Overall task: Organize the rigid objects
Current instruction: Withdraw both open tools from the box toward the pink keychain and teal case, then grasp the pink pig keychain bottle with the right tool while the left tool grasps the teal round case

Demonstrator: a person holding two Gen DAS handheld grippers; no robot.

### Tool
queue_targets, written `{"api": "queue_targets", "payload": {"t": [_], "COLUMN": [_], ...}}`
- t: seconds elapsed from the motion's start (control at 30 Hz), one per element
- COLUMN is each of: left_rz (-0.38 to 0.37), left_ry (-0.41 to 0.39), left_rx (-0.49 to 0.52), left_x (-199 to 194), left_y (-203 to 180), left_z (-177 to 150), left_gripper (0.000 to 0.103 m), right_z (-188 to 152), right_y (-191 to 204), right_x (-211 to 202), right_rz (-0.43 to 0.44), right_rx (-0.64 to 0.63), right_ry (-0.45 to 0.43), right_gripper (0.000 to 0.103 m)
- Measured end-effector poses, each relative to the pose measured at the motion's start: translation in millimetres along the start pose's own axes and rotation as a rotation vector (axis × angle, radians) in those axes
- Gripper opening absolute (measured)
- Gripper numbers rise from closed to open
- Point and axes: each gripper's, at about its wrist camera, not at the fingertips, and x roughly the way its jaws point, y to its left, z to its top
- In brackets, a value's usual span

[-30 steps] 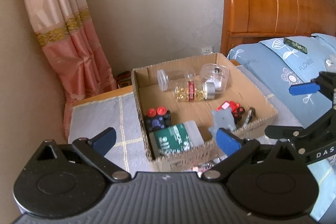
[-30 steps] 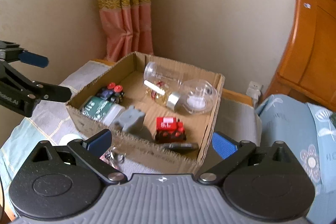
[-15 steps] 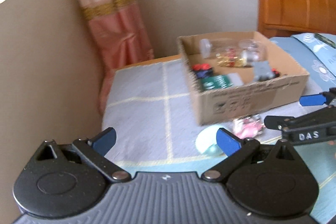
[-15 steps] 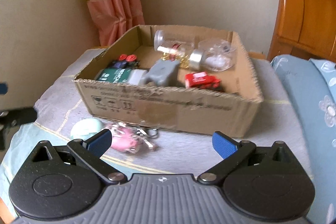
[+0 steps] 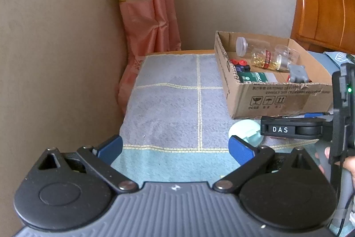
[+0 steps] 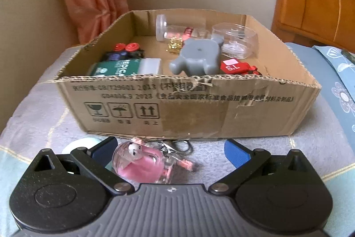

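Observation:
A cardboard box (image 6: 199,112) on a grey-blue towel holds a green bottle (image 6: 115,68), a grey figure (image 6: 197,59), a red toy (image 6: 237,67), clear jars (image 6: 235,39) and a black toy with red knobs (image 6: 124,51). It also shows in the left wrist view (image 5: 277,99). A pink keychain toy (image 6: 142,163) lies on the towel in front of the box, between the fingers of my open right gripper (image 6: 170,150). A pale round lid (image 5: 244,130) lies to its left. My left gripper (image 5: 175,148) is open and empty over the towel, left of the box.
A wall and a pink curtain (image 5: 148,14) stand to the left. A wooden headboard (image 5: 324,3) and a blue flowered pillow (image 6: 341,86) are to the right. The towel (image 5: 168,103) covers the table top.
Both grippers pulled back and dropped from above the box to the towel in front of it. The right gripper now straddles the pink keychain; the left swung left, away from the box.

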Motion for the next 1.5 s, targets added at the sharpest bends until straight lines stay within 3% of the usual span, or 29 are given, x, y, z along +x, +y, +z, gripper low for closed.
{"api": "queue_targets", "payload": {"t": [0.2,0.3,0.53,0.8,1.0,1.13,1.3,1.4,1.5], "left_rz": [-0.038,-0.053,-0.075,-0.098,-0.105,-0.102,-0.111,-0.111,-0.117], "left_ry": [0.007,0.019,0.035,0.054,0.062,0.076,0.085,0.088,0.093], "left_rx": [0.012,0.021,0.036,0.054,0.064,0.054,0.051,0.052,0.041], "left_x": [4.5,8.9,15.4,20.8,23.0,26.7,28.2,28.3,29.1], "left_y": [-9.0,-15.2,-25.3,-34.0,-36.8,-35.8,-36.8,-37.5,-37.0], "left_z": [-2.0,-2.1,-1.2,-2.7,-4.2,-4.9,-5.0,-5.8,-6.3], "left_gripper": [0.101,0.101,0.101,0.101,0.101,0.101,0.101,0.101,0.101], "right_z": [-12.7,-21.6,-22.8,-29.4,-20.0,-16.6,-16.5,-17.9,-19.8], "right_y": [-25.8,-33.5,-59.2,-70.1,-70.4,-62.2,-51.6,-48.0,-49.4], "right_x": [-3.4,-8.5,-11.4,-15.0,-10.6,-13.7,-17.7,-21.0,-23.9], "right_rz": [-0.048,-0.048,-0.07,0.061,0.176,0.218,0.236,0.232,0.243], "right_rx": [0.012,-0.034,-0.006,-0.138,-0.254,-0.293,-0.307,-0.324,-0.328], "right_ry": [0.033,0.016,0.011,-0.029,-0.007,-0.017,-0.031,-0.034,-0.025], "right_gripper": [0.103,0.103,0.103,0.103,0.102,0.087,0.057,0.045,0.045]}}
